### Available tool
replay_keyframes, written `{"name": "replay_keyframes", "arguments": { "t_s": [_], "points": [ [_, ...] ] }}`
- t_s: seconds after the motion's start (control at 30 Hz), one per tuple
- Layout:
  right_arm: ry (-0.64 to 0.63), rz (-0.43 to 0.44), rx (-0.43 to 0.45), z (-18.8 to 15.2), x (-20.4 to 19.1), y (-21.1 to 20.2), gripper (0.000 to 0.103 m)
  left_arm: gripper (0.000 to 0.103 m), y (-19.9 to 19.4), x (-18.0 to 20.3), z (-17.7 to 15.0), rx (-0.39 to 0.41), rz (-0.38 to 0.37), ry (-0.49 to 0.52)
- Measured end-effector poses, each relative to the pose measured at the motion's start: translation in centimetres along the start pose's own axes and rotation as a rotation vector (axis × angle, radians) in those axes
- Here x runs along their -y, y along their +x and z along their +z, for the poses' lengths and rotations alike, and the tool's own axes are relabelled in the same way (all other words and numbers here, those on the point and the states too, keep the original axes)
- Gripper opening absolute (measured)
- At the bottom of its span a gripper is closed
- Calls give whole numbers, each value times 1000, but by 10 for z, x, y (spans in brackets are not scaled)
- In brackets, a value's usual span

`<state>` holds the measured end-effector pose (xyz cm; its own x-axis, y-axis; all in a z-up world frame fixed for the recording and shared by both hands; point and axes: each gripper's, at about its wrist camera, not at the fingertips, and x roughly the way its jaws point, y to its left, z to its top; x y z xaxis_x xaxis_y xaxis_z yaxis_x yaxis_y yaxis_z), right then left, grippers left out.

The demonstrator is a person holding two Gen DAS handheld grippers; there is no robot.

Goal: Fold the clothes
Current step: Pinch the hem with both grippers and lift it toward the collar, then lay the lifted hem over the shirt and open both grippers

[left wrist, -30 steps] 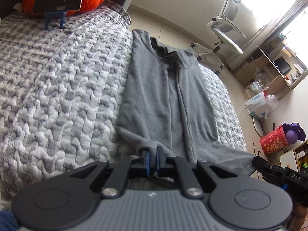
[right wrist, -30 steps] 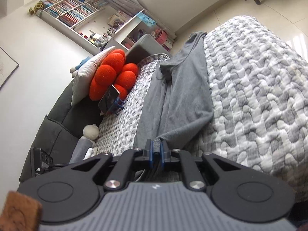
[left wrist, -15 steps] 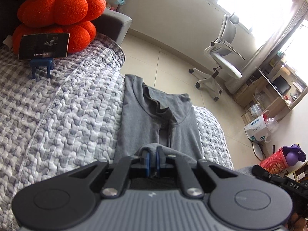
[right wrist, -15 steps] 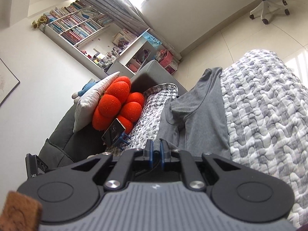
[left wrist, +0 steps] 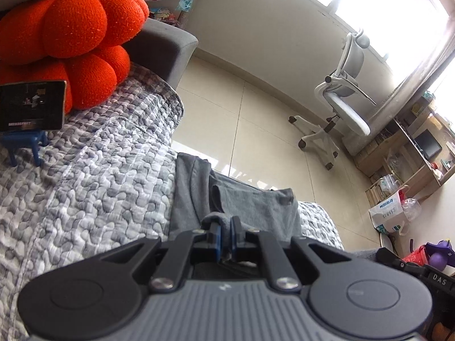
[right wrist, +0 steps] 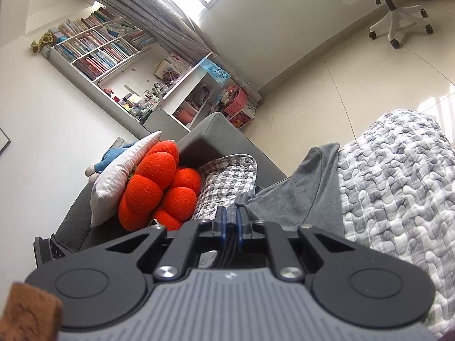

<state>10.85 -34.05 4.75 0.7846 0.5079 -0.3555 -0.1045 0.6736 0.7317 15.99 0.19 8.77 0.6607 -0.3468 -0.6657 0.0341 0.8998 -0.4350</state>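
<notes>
So, your left gripper (left wrist: 224, 228) was clamped narrowly on a bunched fold of the plain grey cotton shirt (left wrist: 256, 207), the blue-lined fingers (left wrist: 216, 231) pinching cloth between them. From the left wrist view the shirt lay on the grey-and-white quilted bedspread (left wrist: 93, 199), running from the gripper toward 12 o'clock and ending at the bed's far edge, with its collar end there. At 10 o'clock stood a dark rectangular phone on a small blue stand (left wrist: 31, 108), and just behind it the bright orange pumpkin-shaped plush cushion (left wrist: 71, 37). A white swivel office chair (left wrist: 341, 108) stood on the pale tiled floor at 2 o'clock, well apart from the bed.

Your right gripper (right wrist: 231, 221) was likewise closed tight on a thick wad of the same shirt, layers of grey fabric stacked between its fingers (right wrist: 239, 221). In the right wrist view the shirt spread from the gripper toward 1 o'clock, lying on the bedspread, and the orange cushion sat at 10 o'clock against a white striped pillow (right wrist: 122, 176). A white bookshelf packed with books (right wrist: 113, 48) filled the wall near 11 o'clock.
</notes>
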Motion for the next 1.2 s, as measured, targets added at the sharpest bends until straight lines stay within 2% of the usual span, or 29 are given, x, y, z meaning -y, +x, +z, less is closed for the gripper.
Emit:
{"name": "replay_keyframes", "arguments": {
  "t_s": [0.2,0.37,0.57,0.7,0.87,0.9,0.97,1.0,1.03,1.07,1.1,1.13,1.2],
  "points": [
    [58,-13,-28,32,30,46,11,6,52,-4,39,-22,10,-20],
    [98,-38,-47,51,48,75,11,6,95,-9,62,-76,11,-45],
    [156,-62,-43,66,67,101,11,6,134,-18,82,-96,38,-76],
    [205,-107,-28,69,82,116,11,6,169,-30,87,-146,38,-149],
    [363,-143,8,64,109,125,11,8,202,-44,86,-181,20,-240],
    [398,-146,18,63,114,126,11,11,206,-47,86,-184,11,-263],
    [469,-152,37,61,124,127,15,30,204,-52,89,-162,-21,-282],
    [492,-157,46,61,128,127,16,45,200,-54,90,-142,-39,-286],
    [492,-162,54,61,129,123,17,52,197,-57,91,-120,-55,-289],
    [479,-163,65,62,129,119,19,53,191,-59,93,-97,-60,-285],
    [455,-162,85,63,128,114,28,54,186,-61,95,-83,-68,-285],
    [428,-161,112,63,126,108,54,54,182,-64,95,-76,-77,-290],
    [388,-156,163,63,124,95,74,55,170,-70,90,-70,-83,-302]
  ]
}}
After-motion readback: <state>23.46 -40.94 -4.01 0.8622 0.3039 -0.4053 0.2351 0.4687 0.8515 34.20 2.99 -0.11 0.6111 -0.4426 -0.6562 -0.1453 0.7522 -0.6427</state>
